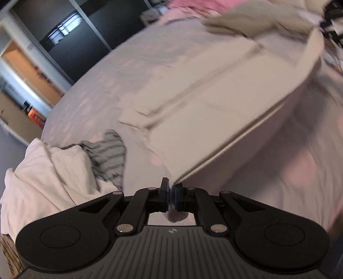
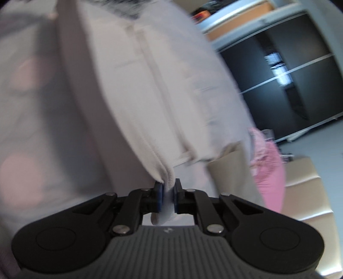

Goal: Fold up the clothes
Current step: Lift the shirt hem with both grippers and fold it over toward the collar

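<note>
A beige garment (image 1: 210, 107) with seams and a pocket flap is stretched above a pale bed sheet (image 1: 120, 70). My left gripper (image 1: 171, 193) is shut on one corner of its hem, and the cloth rises away to the upper right. The same beige garment (image 2: 154, 85) fills the right wrist view. My right gripper (image 2: 168, 193) is shut on a folded, doubled edge of it, with cloth bunched between the pads. Both views are motion-blurred.
A white garment (image 1: 42, 178) and a grey striped one (image 1: 109, 154) lie at the bed's left edge. Pink clothes (image 1: 193, 8) lie at the far side and show in the right wrist view (image 2: 270, 171). A dark wardrobe (image 2: 289, 70) and shelves (image 1: 27, 70) stand beyond.
</note>
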`<state>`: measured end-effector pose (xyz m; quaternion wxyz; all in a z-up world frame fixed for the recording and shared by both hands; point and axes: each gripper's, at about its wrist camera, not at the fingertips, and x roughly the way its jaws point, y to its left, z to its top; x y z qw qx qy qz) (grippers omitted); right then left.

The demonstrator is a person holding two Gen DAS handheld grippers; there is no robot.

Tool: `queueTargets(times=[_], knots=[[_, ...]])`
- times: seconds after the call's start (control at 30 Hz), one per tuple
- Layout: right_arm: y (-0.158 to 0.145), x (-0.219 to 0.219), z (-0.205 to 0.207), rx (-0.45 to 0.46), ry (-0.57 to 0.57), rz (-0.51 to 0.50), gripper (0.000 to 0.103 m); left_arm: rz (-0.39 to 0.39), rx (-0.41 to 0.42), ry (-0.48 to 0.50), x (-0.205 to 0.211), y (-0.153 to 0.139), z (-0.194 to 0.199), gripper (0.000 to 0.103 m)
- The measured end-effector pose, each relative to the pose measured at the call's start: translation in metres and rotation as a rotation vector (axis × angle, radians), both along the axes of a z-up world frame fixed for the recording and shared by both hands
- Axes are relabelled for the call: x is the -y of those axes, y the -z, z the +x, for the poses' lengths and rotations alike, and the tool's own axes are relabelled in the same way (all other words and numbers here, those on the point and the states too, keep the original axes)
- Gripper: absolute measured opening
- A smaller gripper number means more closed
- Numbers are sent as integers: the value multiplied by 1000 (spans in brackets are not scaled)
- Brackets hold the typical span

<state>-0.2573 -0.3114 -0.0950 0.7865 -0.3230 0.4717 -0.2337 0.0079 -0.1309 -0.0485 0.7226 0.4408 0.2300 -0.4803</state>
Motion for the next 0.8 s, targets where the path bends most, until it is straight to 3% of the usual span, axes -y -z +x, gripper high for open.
queueTargets(times=[0.13,0.37,0.6,0.8], knots=[[-20,33,29,82,49,-11,10,-36,37,-31,35,-21,30,3],[-36,94,72,124,104,-12,10,-17,119,-34,107,-34,74,3],[-37,159,123,129,149,12,10,20,177,-40,181,-16,127,3],[-18,223,175,116,183,74,10,55,145,-91,239,20,174,3]])
